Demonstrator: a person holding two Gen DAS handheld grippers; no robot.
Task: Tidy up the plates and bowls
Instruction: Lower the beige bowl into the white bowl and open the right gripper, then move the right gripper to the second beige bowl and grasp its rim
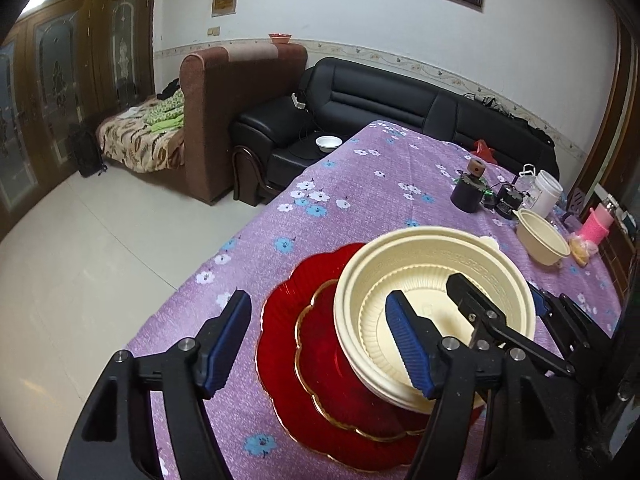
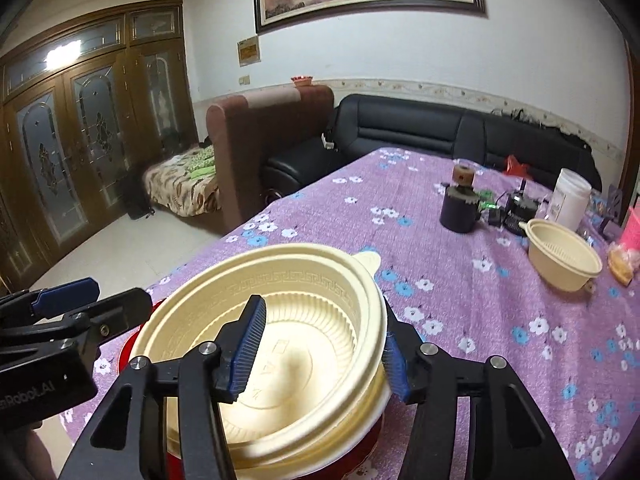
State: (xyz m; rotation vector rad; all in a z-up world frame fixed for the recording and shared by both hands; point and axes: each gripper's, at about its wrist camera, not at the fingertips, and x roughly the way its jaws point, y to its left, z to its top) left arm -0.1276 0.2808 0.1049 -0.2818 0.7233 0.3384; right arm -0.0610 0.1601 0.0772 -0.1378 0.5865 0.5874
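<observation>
Two claws, left & right, released over cream bowl on purple floral tablecloth, black sofa behind.

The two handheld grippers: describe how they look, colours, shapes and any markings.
Both are alike. The left gripper and the right gripper have angular matte black linkage arms with triangular cut-outs and silver round pivot pins. Each finger ends in a blue ribbed rubber pad. The left gripper's black body bears white lettering, partly cut off, reading roughly "Robot.AI" in the right wrist view.
</observation>
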